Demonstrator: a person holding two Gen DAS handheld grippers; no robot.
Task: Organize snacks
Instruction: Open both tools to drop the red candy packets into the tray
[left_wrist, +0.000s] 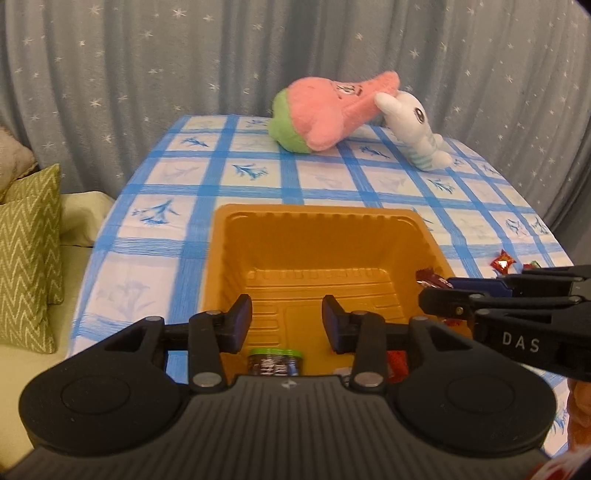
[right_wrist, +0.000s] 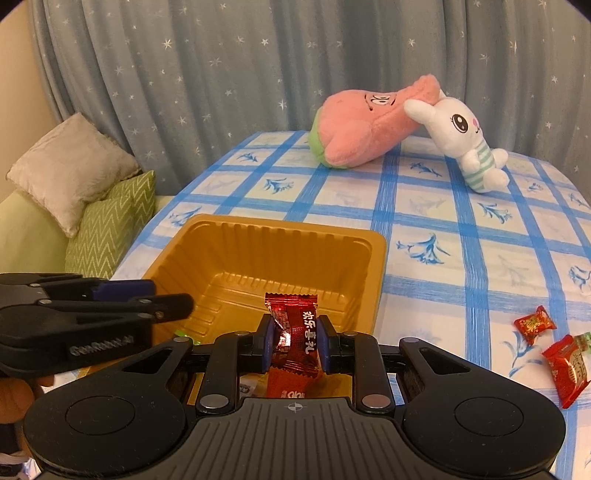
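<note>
A golden plastic tray (left_wrist: 317, 216) (right_wrist: 258, 227) sits on the blue-checked tablecloth. My left gripper (left_wrist: 287, 321) hovers over the tray's near part, open, with nothing between its pads. Just below it in the tray lie a dark green-topped snack (left_wrist: 275, 360) and a red wrapper (left_wrist: 397, 365). My right gripper (right_wrist: 295, 343) is shut on a dark red wrapped candy (right_wrist: 295, 325) above the tray's near right side. That gripper also enters the left wrist view from the right (left_wrist: 439, 293). The left gripper (right_wrist: 170, 295) shows at the left of the right wrist view.
Loose red candies (right_wrist: 534, 323) (right_wrist: 569, 369) (left_wrist: 501, 261) lie on the cloth right of the tray. A pink plush (right_wrist: 365, 129) and a white rabbit plush (right_wrist: 469, 147) lie at the table's far side. Cushions (right_wrist: 110, 229) sit on a sofa beyond the left table edge.
</note>
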